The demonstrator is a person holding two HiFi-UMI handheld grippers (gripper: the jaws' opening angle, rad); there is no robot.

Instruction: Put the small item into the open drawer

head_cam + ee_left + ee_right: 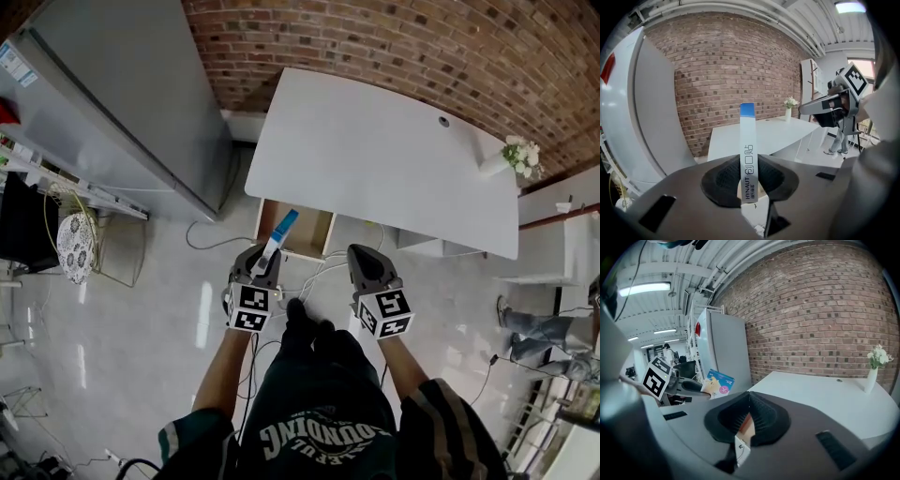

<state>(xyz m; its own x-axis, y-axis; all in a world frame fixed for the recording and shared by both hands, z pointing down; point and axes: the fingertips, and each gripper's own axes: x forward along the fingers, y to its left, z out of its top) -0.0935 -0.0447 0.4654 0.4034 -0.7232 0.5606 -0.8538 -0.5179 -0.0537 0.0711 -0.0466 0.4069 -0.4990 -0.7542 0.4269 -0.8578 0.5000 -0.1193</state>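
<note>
Brick wall (375,37) behind white desk (375,159); open drawer (314,236) below desk edge, plain only in head view. Slim box (281,232) at drawer's front, pinched in left gripper (265,266); right gripper (362,255) pressed together, empty.

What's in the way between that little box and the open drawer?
Nothing visible. The left gripper holds the box in its fingers, up in the air close to the drawer, whose open top shows bare wood. The right gripper hangs off to one side, clear of that path.
</note>
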